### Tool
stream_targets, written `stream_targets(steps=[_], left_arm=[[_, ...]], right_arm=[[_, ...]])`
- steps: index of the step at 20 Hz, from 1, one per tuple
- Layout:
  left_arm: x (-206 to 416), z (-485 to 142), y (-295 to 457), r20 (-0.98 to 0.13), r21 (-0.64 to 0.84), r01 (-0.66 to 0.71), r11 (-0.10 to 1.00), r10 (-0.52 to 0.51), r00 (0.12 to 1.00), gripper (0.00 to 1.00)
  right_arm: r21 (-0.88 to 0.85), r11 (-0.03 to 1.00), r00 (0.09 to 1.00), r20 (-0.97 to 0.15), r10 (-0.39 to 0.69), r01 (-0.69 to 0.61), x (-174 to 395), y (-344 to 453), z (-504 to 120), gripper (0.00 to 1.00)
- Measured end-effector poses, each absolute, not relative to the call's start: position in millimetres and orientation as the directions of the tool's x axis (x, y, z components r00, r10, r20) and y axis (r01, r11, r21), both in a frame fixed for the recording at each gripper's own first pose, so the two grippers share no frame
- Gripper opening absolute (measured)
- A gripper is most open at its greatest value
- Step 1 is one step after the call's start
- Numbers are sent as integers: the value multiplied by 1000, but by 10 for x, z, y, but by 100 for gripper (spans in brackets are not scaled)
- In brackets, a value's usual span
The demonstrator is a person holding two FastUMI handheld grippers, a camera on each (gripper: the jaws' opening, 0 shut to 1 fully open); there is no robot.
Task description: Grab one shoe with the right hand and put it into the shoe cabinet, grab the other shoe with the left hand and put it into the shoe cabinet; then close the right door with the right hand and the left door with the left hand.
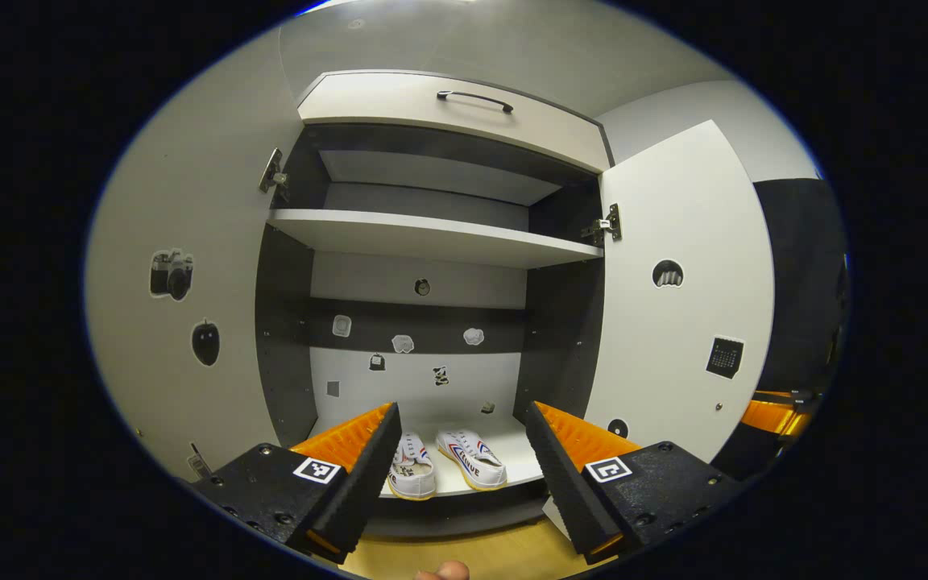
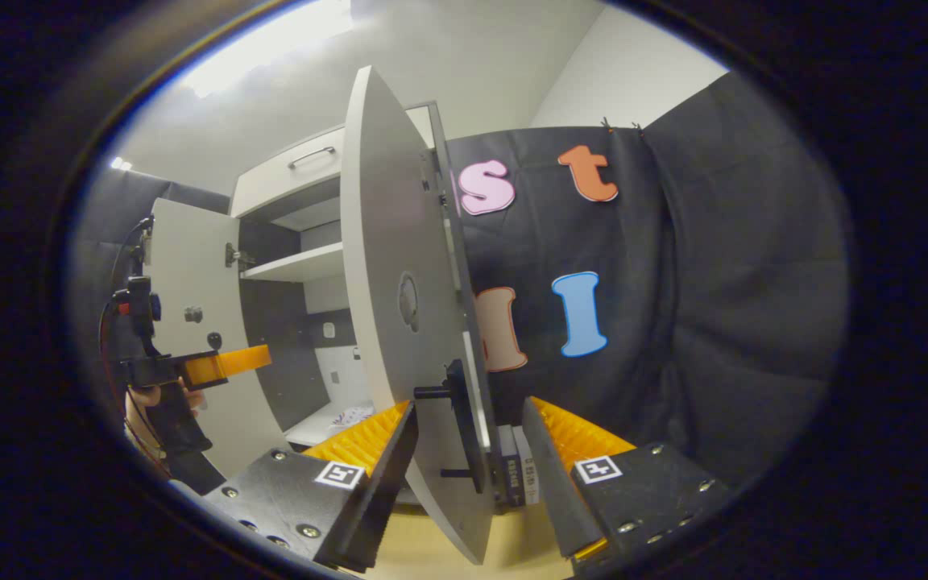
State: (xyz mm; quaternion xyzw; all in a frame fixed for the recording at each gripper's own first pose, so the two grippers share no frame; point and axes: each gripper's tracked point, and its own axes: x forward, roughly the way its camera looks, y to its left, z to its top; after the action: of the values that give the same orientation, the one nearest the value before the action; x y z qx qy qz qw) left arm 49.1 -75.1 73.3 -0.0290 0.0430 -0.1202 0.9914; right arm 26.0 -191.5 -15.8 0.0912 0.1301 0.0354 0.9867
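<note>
Two white canvas shoes stand side by side on the shoe cabinet's bottom shelf (image 1: 525,453): the left shoe (image 1: 414,477) and the right shoe (image 1: 472,459). My left gripper (image 1: 460,415) is open in front of them, a little way back from the shelf. Both doors stand open: the left door (image 1: 190,322) and the right door (image 1: 681,322). In the right gripper view the right door (image 2: 391,282) is edge-on, and my right gripper (image 2: 468,415) is open with a finger on each side of the door's edge and its black handle (image 2: 457,427). The left gripper (image 2: 226,362), held in a hand, hangs before the left door (image 2: 190,274).
A middle shelf (image 1: 432,234) spans the cabinet, under a drawer (image 1: 472,101) with a black handle. Small stickers dot the doors and back panel. The wooden floor (image 1: 472,556) lies below, and the black cloth wall (image 2: 673,322) hangs right of the cabinet.
</note>
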Motion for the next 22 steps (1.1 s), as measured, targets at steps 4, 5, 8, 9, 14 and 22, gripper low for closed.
stream_targets(steps=[4,5,8,9,14,22], left_arm=[[358,836,-624,-58,-46,217,975,-219,974,94],[327,846,-582,-57,-42,209,977,-211,976,94],[207,902,-435,-52,-40,185,982,-187,981,94],[165,917,-380,-52,-42,176,983,-178,983,94],[-80,980,-134,-56,-45,138,989,-140,989,94],[-513,1115,299,-30,-37,44,998,-45,999,94]], right_arm=[[211,971,952,-255,168,-115,365,-1566,-219,75],[214,968,949,-257,184,-130,389,-1473,-219,75],[214,962,939,-260,224,-170,437,-1228,-233,75],[216,959,936,-261,238,-183,470,-1147,-250,75],[242,939,915,-265,304,-242,697,-666,-336,75],[258,917,897,-247,367,-304,1022,-64,-393,75]])
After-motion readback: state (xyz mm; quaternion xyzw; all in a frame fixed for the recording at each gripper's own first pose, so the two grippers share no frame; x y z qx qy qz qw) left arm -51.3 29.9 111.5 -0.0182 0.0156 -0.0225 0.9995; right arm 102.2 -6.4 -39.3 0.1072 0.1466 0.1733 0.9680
